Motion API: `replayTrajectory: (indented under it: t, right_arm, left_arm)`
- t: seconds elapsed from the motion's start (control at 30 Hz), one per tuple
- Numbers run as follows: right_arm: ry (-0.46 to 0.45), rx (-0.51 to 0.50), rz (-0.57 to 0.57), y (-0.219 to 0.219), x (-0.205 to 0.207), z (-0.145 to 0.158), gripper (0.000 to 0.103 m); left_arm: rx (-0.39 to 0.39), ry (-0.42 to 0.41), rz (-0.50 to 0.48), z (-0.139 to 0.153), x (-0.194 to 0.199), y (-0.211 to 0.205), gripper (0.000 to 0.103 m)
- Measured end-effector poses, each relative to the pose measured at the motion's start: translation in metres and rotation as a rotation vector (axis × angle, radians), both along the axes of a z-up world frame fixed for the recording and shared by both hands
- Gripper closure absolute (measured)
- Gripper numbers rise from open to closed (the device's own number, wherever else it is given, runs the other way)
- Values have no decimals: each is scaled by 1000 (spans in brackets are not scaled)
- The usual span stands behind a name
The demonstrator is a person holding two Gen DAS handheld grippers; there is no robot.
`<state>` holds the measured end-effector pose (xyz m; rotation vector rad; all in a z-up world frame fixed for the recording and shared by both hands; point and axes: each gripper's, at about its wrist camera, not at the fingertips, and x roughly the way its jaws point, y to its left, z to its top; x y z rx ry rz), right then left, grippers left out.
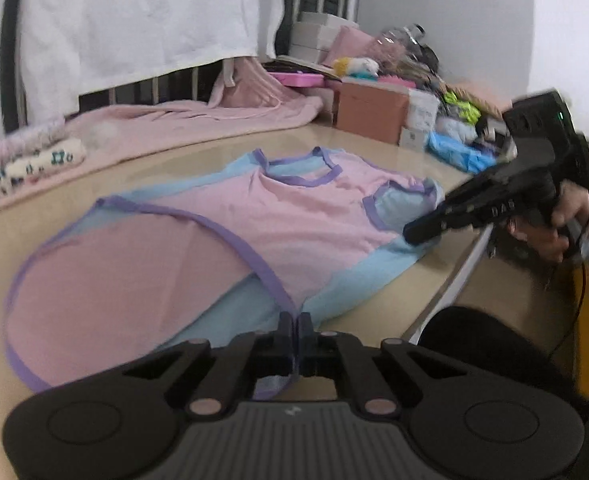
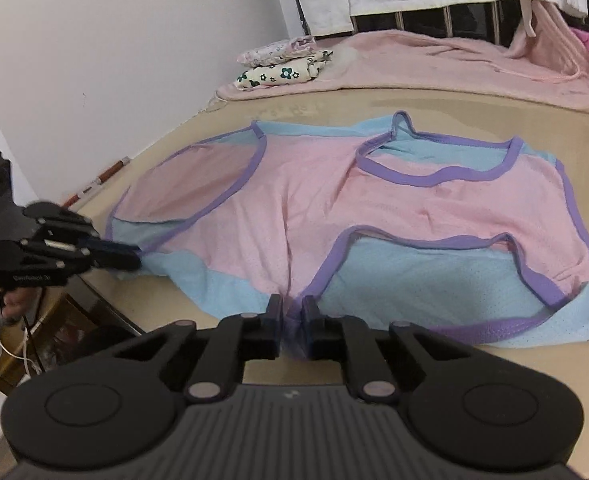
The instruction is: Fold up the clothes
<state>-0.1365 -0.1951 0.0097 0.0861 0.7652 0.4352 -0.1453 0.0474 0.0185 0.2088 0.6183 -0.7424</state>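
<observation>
In the left wrist view the left gripper (image 1: pixel 296 326) covers the near hem of the pink and blue garment (image 1: pixel 222 236), so the pinched fabric shows only as a sliver below the closed fingers. The right gripper (image 1: pixel 414 236) is motion-blurred, and its tip hides the garment's far edge. The clutter (image 1: pixel 434 104) at the table's end is too smeared to name piece by piece. In the right wrist view the right gripper (image 2: pixel 293 314) masks the hem it grips, the hand (image 2: pixel 14 300) on the left gripper (image 2: pixel 136 258) is cut by the frame edge, and the pink blanket (image 2: pixel 454 68) runs out of frame.
</observation>
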Motion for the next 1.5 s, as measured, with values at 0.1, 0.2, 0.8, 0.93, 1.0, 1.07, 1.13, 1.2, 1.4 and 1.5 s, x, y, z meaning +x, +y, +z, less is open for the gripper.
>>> replayTrajectory:
  t: [0.1, 0.2, 0.8, 0.93, 1.0, 1.07, 1.13, 1.2, 1.4, 1.5]
  right_arm:
    - [-13, -41, -9, -1, -1, 0, 93]
    - [-26, -35, -31, -5, -3, 5, 84]
    - [-67, 110, -316, -10, 30, -4, 72]
    - [-79, 82, -316, -4, 35, -12, 81]
    - [-86, 66, -316, -1, 37, -16, 86]
    - [-99, 46, -312, 1, 37, -18, 96]
    - [-111, 46, -315, 1, 35, -19, 99]
    - [-136, 53, -321, 1, 32, -17, 99]
    - [-241, 6, -316, 8, 17, -3, 100]
    - [-257, -36, -315, 15, 14, 1, 100]
  left_arm:
    - [17, 18, 10, 2, -1, 6, 94]
    - [-27, 43, 46, 11, 2, 11, 80]
    - [156, 253, -228, 27, 220, -205, 54]
    - [117, 310, -307, 21, 228, -202, 77]
    - [126, 326, -329, 19, 228, -205, 99]
    - [125, 343, -338, 17, 227, -208, 102]
    - [104, 341, -327, 18, 227, -207, 103]
    - [72, 318, -313, 22, 227, -202, 103]
    - [-24, 297, -274, 40, 232, -185, 103]
    - [23, 299, -299, 38, 229, -191, 103]
